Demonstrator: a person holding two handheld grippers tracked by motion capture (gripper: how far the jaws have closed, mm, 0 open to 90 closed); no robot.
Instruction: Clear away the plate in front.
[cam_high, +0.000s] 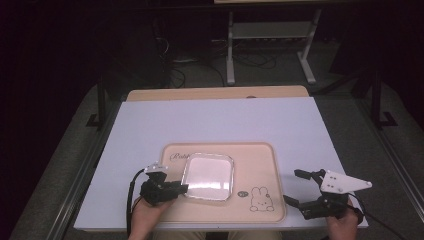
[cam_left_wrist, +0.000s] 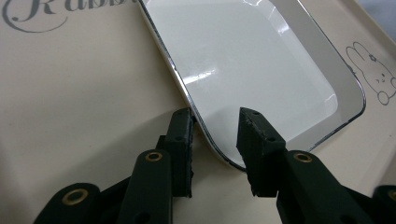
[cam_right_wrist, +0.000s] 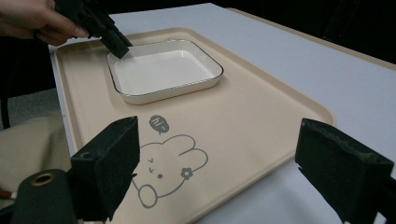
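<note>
A white, shallow, rounded-square dish (cam_high: 207, 176) (cam_left_wrist: 252, 56) (cam_right_wrist: 159, 72) sits on a beige tray (cam_high: 255, 165) (cam_left_wrist: 70, 93) (cam_right_wrist: 261, 107) printed with a rabbit drawing. My left gripper (cam_high: 182, 189) (cam_left_wrist: 215, 116) reaches in at the dish's near left corner. Its jaws straddle the thin dark-edged rim, one pad outside and one over the inside, with a gap still visible, so it is open. From the right gripper view, that left gripper (cam_right_wrist: 119, 46) touches down at the dish's far corner. My right gripper (cam_high: 291, 185) (cam_right_wrist: 217, 140) stands wide open and empty, just off the tray's right edge.
The tray lies on a pale lilac table top (cam_high: 215, 120), near the front edge. A wooden strip (cam_high: 215, 93) runs along the back. Beyond it are a dark floor, cables and a metal stand (cam_high: 270, 45). Each hand holds its gripper from the near side.
</note>
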